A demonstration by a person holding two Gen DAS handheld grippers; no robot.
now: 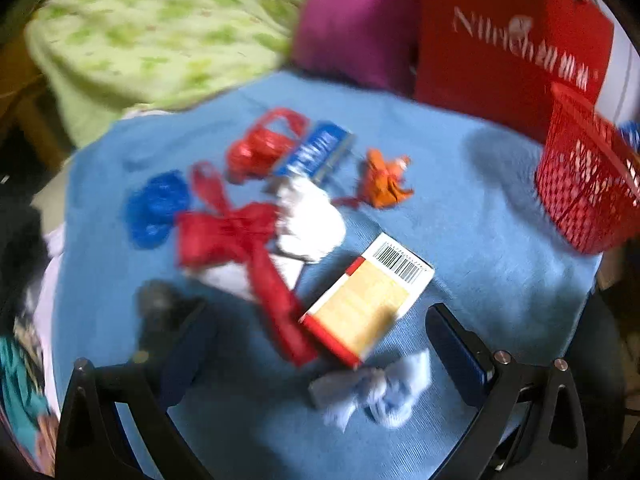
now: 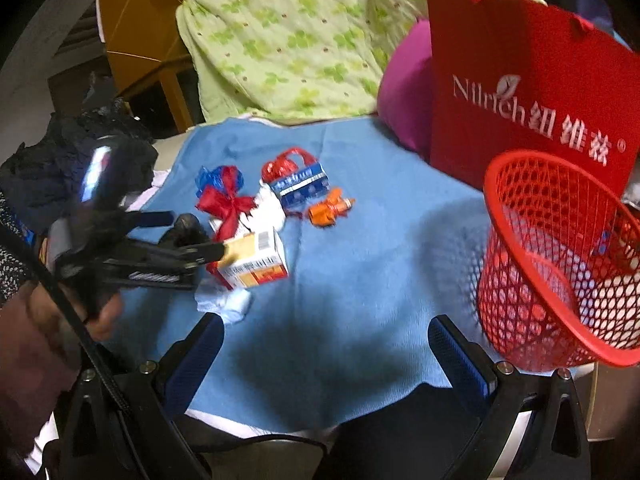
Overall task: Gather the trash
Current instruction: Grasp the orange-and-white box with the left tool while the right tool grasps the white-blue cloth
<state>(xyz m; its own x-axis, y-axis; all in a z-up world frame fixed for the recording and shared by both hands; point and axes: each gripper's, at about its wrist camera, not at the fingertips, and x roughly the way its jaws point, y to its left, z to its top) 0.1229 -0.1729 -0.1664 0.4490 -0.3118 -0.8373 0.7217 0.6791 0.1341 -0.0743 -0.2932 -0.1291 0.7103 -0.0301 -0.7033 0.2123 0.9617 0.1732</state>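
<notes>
Lying on a blue cloth (image 2: 360,280) spread over the table, a small heap of trash is seen left of centre in both wrist views. At the far left of the right wrist view, a person's hand (image 2: 60,320) is seen gripping the handle of the left hand-held gripper (image 2: 200,236), whose black fingers are spread wide on either side of a cream-and-red carton (image 2: 256,260) with a barcode, without closing on it. In the left wrist view the same carton (image 1: 366,300) is seen between the blue-padded fingers, with a crumpled pale blue tissue (image 1: 372,392) just below it. At the left of the heap a blue foil wrapper (image 1: 156,208) is found, with a red ribbon bow (image 1: 228,232) beside it and a crumpled white tissue (image 1: 308,220) touching the bow. Behind these a red foil wrapper (image 1: 260,148) and a blue-and-white packet (image 1: 316,152) are placed side by side. An orange wrapper (image 1: 384,178) is set a little apart to the right.

The right hand-held gripper (image 2: 326,344) is held wide apart and empty above bare cloth near the table's front edge. At the right, a red mesh basket (image 2: 560,264) is tilted, with pale trash visible through its wall. Behind it a red paper bag (image 2: 520,92) with white lettering is stood upright beside a magenta cushion (image 2: 404,104) and a green-patterned quilt (image 2: 300,40).
</notes>
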